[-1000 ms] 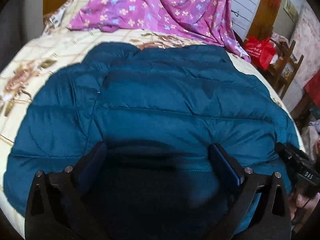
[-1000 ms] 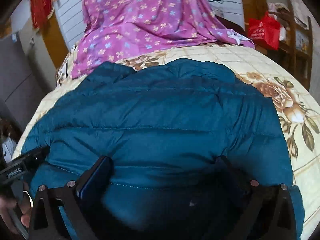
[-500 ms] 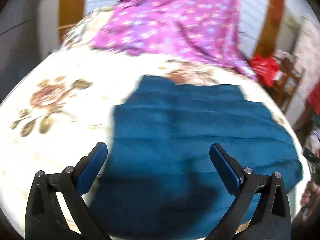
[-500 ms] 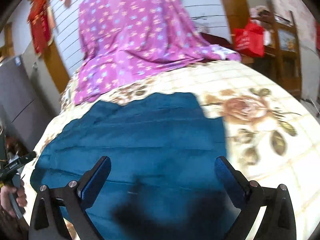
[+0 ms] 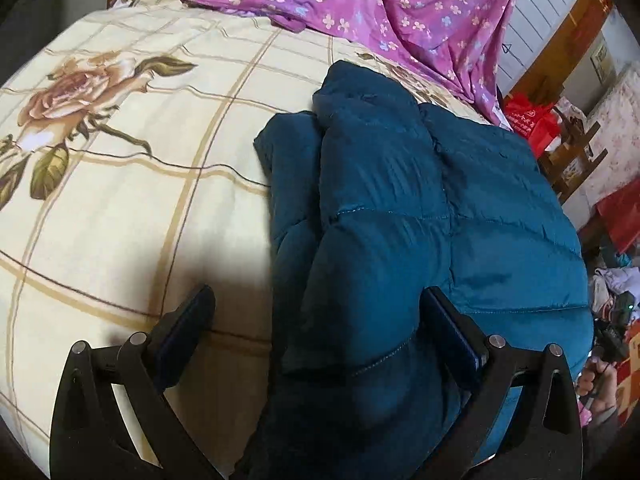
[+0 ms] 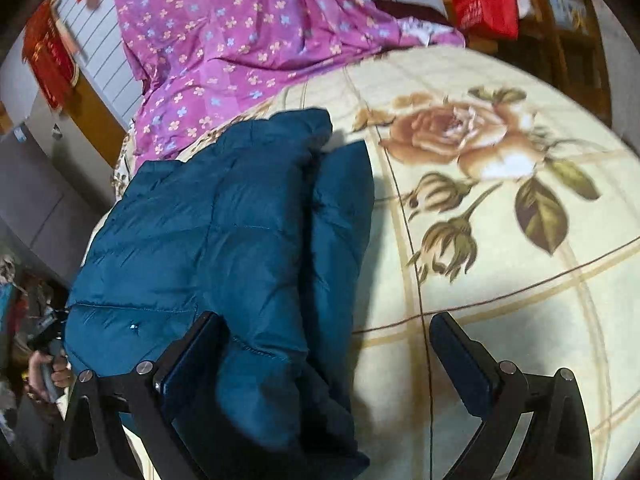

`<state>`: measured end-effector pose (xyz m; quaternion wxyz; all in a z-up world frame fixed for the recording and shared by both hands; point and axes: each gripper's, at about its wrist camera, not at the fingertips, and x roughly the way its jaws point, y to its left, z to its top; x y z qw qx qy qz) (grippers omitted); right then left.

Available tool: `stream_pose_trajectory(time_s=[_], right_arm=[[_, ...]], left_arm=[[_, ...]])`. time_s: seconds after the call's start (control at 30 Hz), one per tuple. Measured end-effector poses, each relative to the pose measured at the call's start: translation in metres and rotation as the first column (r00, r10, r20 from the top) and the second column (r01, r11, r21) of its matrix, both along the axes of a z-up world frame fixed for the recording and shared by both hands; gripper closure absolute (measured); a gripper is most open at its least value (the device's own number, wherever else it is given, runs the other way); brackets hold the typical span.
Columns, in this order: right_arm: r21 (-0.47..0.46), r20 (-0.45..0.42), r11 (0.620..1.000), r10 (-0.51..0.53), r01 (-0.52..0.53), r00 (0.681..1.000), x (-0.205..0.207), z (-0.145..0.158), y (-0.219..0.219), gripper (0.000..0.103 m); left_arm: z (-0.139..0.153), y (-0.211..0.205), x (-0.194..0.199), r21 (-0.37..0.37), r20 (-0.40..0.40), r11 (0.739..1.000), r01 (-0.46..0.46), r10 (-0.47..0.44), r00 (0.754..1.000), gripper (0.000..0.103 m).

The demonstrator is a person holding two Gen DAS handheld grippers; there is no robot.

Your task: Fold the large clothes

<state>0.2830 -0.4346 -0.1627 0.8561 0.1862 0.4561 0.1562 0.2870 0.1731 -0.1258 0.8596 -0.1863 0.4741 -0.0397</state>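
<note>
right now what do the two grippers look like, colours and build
Both match: the left gripper and right gripper each have two black, angular arms with triangular cut-outs and silver round pivot bolts. Their fingers carry flat dark blue pads. No cables or printed markings show on them, and no sleeve is visible.

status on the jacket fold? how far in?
Done: the teal puffer jacket lies on the floral bedspread with both sides turned inward, forming a narrow padded bundle. In hand: nothing gripped; the left tool and right tool are both open, straddling the side edges near the hem. Left: folding the bundle across its length and flattening the puffy layers.
</note>
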Motion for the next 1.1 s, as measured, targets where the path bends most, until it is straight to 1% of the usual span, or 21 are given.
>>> stream_pose_trajectory(time_s=[0.03,0.07,0.17,0.2,0.3,0.33,0.4,0.53,0.63,0.83,0.87,0.9,0.93,0.97,1.0,1.03,1.07,1.1], right_arm=[[0.017,-0.002,1.000,0.008,-0.008,1.000,0.001,-0.002,-0.002,0.000],[0.024,0.013,1.000,0.013,-0.014,1.000,0.001,-0.003,-0.003,0.000],[0.045,0.031,0.998,0.038,-0.039,0.999,0.004,-0.004,-0.004,0.000],[0.059,0.033,0.997,0.044,-0.046,0.998,0.005,-0.004,-0.005,0.000],[0.119,0.042,0.991,0.057,-0.062,0.997,0.014,-0.005,-0.009,0.000],[0.161,0.047,0.984,0.067,-0.074,0.997,0.018,-0.008,-0.010,0.000],[0.194,0.050,0.976,0.087,-0.095,0.995,0.024,-0.008,-0.006,0.000],[0.202,0.054,0.969,0.137,-0.146,0.989,0.035,-0.008,0.000,0.000],[0.215,0.059,0.959,0.174,-0.183,0.983,0.043,-0.009,0.003,0.000],[0.267,0.062,0.943,0.189,-0.198,0.980,0.059,-0.013,0.002,0.000],[0.267,0.062,0.942,0.196,-0.206,0.979,0.060,-0.013,0.003,0.000],[0.273,0.063,0.935,0.219,-0.228,0.974,0.061,-0.012,0.006,0.000],[0.275,0.066,0.930,0.236,-0.245,0.970,0.061,-0.012,0.009,0.000],[0.282,0.072,0.916,0.276,-0.285,0.958,0.060,-0.011,0.015,0.003],[0.284,0.082,0.909,0.295,-0.306,0.952,0.058,-0.009,0.018,0.006],[0.277,0.117,0.898,0.321,-0.342,0.940,0.053,-0.004,0.023,0.007],[0.269,0.134,0.896,0.330,-0.354,0.935,0.050,-0.001,0.025,0.007],[0.257,0.123,0.902,0.326,-0.347,0.937,0.051,-0.002,0.027,0.007]], left_arm=[[0.001,-0.001,0.002,-0.005,-0.003,1.000,0.003,-0.003,1.000,0.000],[0.001,-0.001,0.006,-0.006,-0.012,1.000,0.012,-0.012,1.000,0.000],[0.003,-0.004,0.021,-0.028,-0.067,0.998,0.062,-0.064,0.996,0.001],[0.003,-0.005,0.030,-0.047,-0.091,0.994,0.101,-0.105,0.990,0.001],[0.004,-0.006,0.048,-0.103,-0.123,0.981,0.167,-0.179,0.976,0.001],[0.004,-0.008,0.056,-0.117,-0.129,0.976,0.186,-0.200,0.971,0.001],[0.005,-0.011,0.068,-0.117,-0.138,0.970,0.213,-0.228,0.964,0.001],[0.005,-0.016,0.085,-0.115,-0.137,0.965,0.236,-0.251,0.958,0.001],[0.006,-0.017,0.089,-0.114,-0.125,0.966,0.233,-0.247,0.961,0.000],[0.003,-0.022,0.085,-0.048,-0.084,0.977,0.209,-0.212,0.974,0.001],[0.003,-0.021,0.083,-0.043,-0.075,0.980,0.197,-0.199,0.977,0.008],[0.003,-0.020,0.081,-0.057,-0.062,0.981,0.184,-0.188,0.980,0.014],[0.003,-0.018,0.080,-0.085,-0.053,0.981,0.175,-0.180,0.982,0.024],[0.003,-0.017,0.078,-0.100,-0.041,0.981,0.166,-0.170,0.985,0.039],[0.004,-0.017,0.075,-0.113,-0.026,0.980,0.165,-0.169,0.985,0.044],[0.005,-0.019,0.071,-0.108,-0.004,0.980,0.168,-0.169,0.986,0.050],[0.005,-0.021,0.070,-0.098,0.003,0.982,0.163,-0.164,0.987,0.050],[0.004,-0.022,0.070,-0.092,0.003,0.984,0.153,-0.153,0.988,0.050]])
